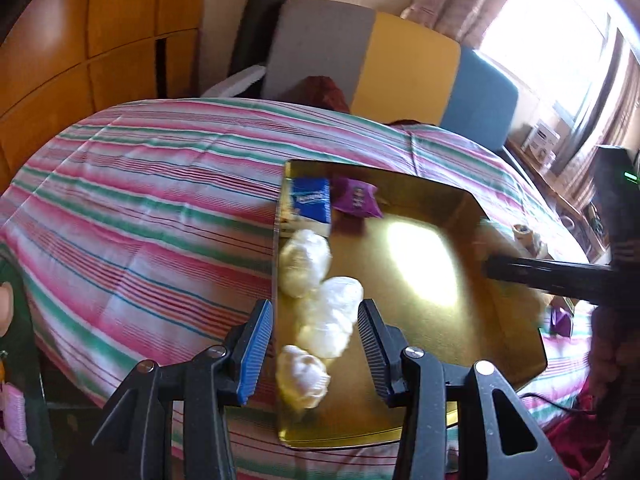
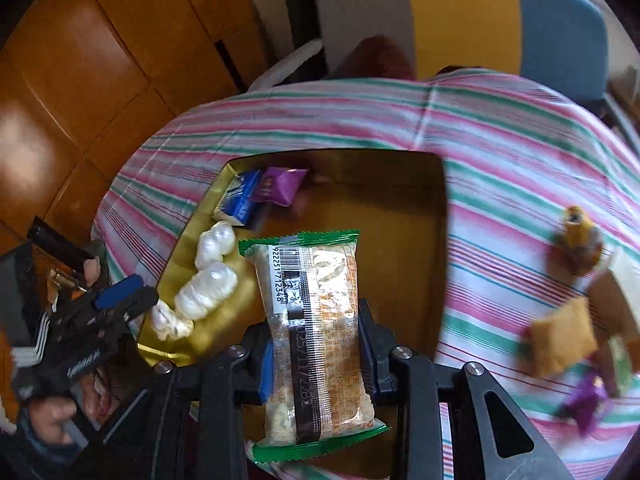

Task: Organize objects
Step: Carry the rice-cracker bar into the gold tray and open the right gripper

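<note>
A striped cloth (image 1: 140,208) covers the desk under a gold tray (image 2: 400,208); wooden cabinets (image 1: 80,40) behind; left gripper (image 1: 314,344) jaws gape empty; right gripper (image 2: 316,364) jaws clamp a green-edged snack packet (image 2: 312,320).

A gold tray (image 1: 420,344) sits on a tablecloth (image 1: 140,200) striped pink, green, white and blue. In it lie three white wrapped sweets (image 1: 306,268), a blue-and-white packet (image 1: 310,204) and a purple wrapper (image 1: 354,198). A green-edged clear snack pack (image 2: 316,340) carries a black barcode band; blurred items (image 2: 560,340) appear orange-brown.
</note>
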Action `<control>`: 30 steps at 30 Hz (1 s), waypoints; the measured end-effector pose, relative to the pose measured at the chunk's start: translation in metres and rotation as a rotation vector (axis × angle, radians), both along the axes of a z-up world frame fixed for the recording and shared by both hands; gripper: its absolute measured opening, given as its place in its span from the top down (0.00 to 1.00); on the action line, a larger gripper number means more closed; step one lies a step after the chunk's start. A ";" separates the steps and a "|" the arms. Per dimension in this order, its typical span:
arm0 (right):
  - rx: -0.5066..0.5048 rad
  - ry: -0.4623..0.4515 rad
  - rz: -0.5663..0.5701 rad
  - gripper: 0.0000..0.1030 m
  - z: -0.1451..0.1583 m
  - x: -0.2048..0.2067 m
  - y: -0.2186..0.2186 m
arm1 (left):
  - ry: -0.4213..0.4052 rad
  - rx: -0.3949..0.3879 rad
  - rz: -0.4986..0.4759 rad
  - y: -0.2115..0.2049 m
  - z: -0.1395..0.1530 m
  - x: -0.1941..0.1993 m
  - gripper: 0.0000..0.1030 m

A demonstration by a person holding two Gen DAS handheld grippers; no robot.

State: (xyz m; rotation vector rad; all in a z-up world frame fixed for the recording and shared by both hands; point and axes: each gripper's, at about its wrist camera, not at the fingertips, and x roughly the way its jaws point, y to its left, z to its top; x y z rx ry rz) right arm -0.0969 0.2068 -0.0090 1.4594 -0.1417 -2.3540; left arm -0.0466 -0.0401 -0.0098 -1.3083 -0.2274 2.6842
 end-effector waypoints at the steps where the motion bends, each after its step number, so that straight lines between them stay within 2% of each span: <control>1: -0.010 -0.020 -0.002 0.67 -0.006 -0.009 -0.010 | -0.001 0.002 0.006 -0.003 0.000 0.000 0.57; 6: -0.031 -0.102 -0.046 0.67 -0.036 -0.054 -0.054 | -0.017 0.019 0.037 -0.017 -0.005 -0.004 0.57; 10: -0.014 -0.146 -0.069 0.67 -0.055 -0.076 -0.079 | -0.037 0.035 0.048 -0.023 -0.011 -0.006 0.57; 12: -0.034 -0.167 -0.087 0.64 -0.062 -0.082 -0.084 | -0.040 0.041 0.050 -0.024 -0.013 -0.006 0.57; 13: -0.058 -0.178 -0.095 0.57 -0.066 -0.082 -0.083 | -0.041 0.043 0.050 -0.025 -0.013 -0.006 0.57; 15: -0.100 -0.172 -0.099 0.53 -0.066 -0.081 -0.082 | -0.043 0.048 0.052 -0.026 -0.014 -0.006 0.57; 19: -0.126 -0.150 -0.096 0.50 -0.063 -0.073 -0.074 | -0.045 0.046 0.051 -0.025 -0.015 -0.006 0.57; 23: -0.151 -0.119 -0.096 0.43 -0.055 -0.064 -0.067 | -0.033 0.036 0.043 -0.021 -0.011 -0.004 0.57; 30: -0.072 0.000 -0.061 0.32 -0.027 -0.030 -0.047 | -0.014 0.015 0.011 -0.008 -0.004 0.000 0.57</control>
